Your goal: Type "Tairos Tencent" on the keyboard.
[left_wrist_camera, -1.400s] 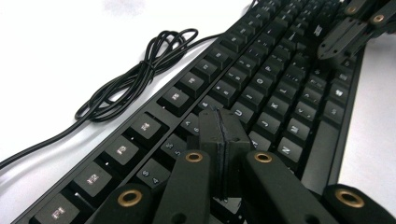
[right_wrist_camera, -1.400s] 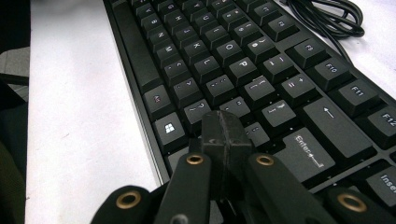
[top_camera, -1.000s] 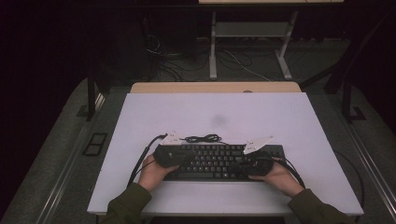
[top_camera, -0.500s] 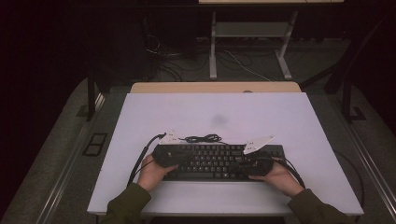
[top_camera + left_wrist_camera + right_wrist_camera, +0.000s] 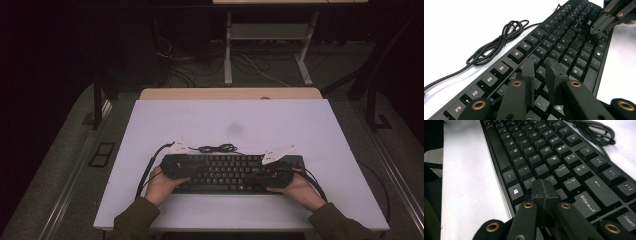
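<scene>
A black keyboard point(image 5: 225, 172) lies along the near part of the white table point(image 5: 250, 120), with its cord coiled point(image 5: 217, 148) just behind it. My left gripper point(image 5: 192, 169) hovers over the keyboard's left end. In the left gripper view its jaws point(image 5: 539, 63) stand a little apart above the keys point(image 5: 564, 45), having just been opening, with nothing between them. My right gripper point(image 5: 260, 175) is at the keyboard's right end. In the right gripper view its jaws point(image 5: 543, 185) are pressed together just over the keys point(image 5: 544, 147) near the Enter key, holding nothing.
The far half of the white table is bare. A wooden edge point(image 5: 230, 93) runs behind it, and beyond that stand a desk frame's legs point(image 5: 228, 50) among loose floor cables point(image 5: 250, 65). A floor socket plate point(image 5: 101, 154) sits at the left.
</scene>
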Action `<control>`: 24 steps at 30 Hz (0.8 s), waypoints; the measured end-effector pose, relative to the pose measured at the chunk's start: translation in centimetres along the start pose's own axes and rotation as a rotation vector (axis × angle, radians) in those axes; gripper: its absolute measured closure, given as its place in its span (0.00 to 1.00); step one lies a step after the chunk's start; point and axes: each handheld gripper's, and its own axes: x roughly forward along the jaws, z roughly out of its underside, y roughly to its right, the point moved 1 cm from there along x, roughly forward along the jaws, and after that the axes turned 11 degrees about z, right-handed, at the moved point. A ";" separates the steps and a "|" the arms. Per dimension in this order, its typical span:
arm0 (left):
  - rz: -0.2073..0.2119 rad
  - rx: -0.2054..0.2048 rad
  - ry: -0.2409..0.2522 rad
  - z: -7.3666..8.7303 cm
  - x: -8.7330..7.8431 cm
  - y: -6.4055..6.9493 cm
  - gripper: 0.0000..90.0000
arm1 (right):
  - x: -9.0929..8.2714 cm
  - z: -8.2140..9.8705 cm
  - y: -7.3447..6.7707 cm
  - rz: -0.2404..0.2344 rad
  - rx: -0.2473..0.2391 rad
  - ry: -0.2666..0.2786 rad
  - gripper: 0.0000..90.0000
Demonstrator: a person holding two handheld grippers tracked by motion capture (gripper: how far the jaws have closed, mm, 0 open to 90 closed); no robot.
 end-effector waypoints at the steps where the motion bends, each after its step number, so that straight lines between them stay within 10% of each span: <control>1: 0.001 -0.005 0.004 0.0 0.0 0.0 0.82 | -0.1 0.0 0.0 0.001 0.000 0.003 0.99; 24: -0.003 -0.005 0.036 0.2 -1.0 0.4 0.43 | -1.5 -0.9 0.5 0.023 0.059 0.118 0.39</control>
